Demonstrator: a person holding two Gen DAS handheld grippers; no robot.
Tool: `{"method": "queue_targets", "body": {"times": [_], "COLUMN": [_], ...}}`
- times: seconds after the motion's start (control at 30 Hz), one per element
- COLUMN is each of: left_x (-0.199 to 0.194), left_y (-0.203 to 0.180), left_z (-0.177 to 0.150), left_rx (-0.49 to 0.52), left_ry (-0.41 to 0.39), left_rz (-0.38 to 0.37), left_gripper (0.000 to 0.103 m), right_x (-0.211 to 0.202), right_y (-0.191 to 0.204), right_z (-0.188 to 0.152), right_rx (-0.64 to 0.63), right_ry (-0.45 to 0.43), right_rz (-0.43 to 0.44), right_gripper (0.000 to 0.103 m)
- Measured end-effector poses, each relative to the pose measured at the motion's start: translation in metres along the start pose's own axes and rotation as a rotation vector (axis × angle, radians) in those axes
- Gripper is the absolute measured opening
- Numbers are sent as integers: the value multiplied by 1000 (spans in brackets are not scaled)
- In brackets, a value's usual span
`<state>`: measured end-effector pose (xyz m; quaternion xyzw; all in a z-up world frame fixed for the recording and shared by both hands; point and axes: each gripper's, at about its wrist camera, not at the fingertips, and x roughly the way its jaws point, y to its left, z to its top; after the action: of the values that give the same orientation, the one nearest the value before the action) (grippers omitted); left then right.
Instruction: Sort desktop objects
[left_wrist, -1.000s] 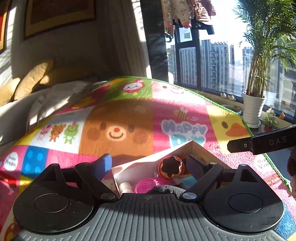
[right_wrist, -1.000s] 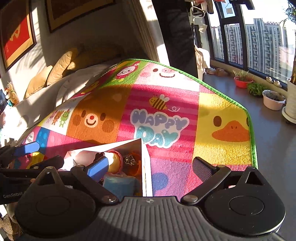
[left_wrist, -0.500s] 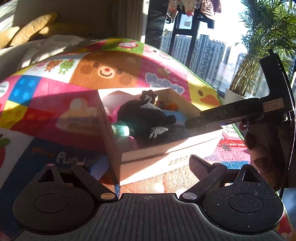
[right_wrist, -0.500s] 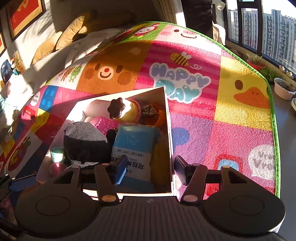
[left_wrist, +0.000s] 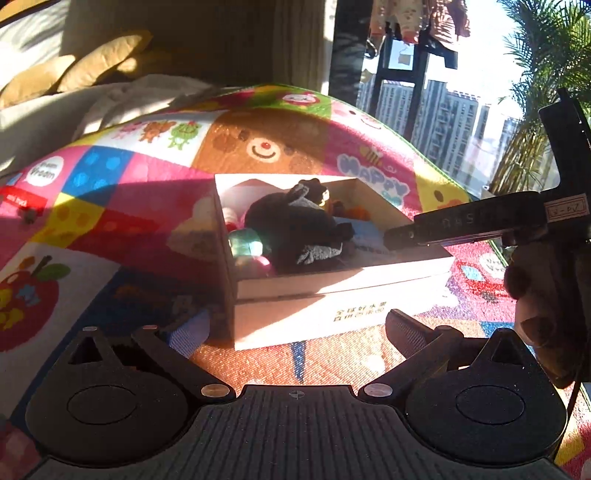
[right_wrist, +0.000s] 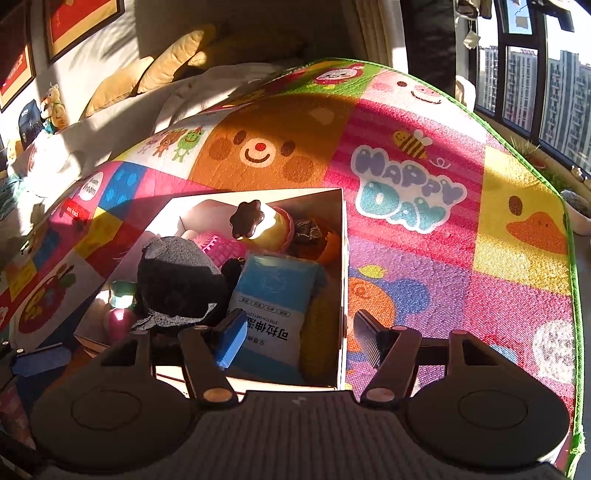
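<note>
Both grippers hover near the full box (right_wrist: 341, 280), nothing picked yet: left gripper (left_wrist: 295, 334) and right gripper (right_wrist: 299, 338) jaws spreading, empty; next, choose an item.

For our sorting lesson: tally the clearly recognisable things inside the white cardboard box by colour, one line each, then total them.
Black or dark (plush toy, flower-shaped lid): 2
Blue (wipes packet): 1
Pink (ridged plastic toy): 1
Orange (small toy): 1
Total: 5

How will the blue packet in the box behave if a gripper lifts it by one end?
The blue packet looks like a soft plastic pouch, so it will probably sag. Its glossy film may slip between pads. It seems light, and leans on neighbouring toys in the box.
</note>
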<state>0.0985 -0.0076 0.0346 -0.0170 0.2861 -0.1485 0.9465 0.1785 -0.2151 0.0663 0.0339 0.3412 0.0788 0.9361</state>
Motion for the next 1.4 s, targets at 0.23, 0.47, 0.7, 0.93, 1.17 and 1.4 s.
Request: {"method": "queue_targets", "body": {"times": [0.23,0.47,0.7,0.93,1.17,1.4], "left_x": [-14,-7,-2,-2,-2,-1], "left_y": [-2,-3,-7,-7,-8,-7], "left_z": [-28,-46,-47,-47,-46,-46], "left_rx": [-37,-74,-52,-46,-46,-42], "left_ry": [84,98,111,113,113,115], "left_rz": [125,252,282,286,286,286], "left_gripper": [103,103,103,103,103,103], "right_x": [-62,-48,-25,-28,-26,-27], "right_y": [12,29,20,23,25,25], "right_z": [-67,-110,-104,-113,-112,-112], "right_rx": [-67,-142,-56,-62,-60,-57], "right_ry": [-37,3,40,-4,-4,-4], "right_rz": [-12,-104,-84,-104,-102,-101], "right_gripper": [103,103,103,103,103,103]}}
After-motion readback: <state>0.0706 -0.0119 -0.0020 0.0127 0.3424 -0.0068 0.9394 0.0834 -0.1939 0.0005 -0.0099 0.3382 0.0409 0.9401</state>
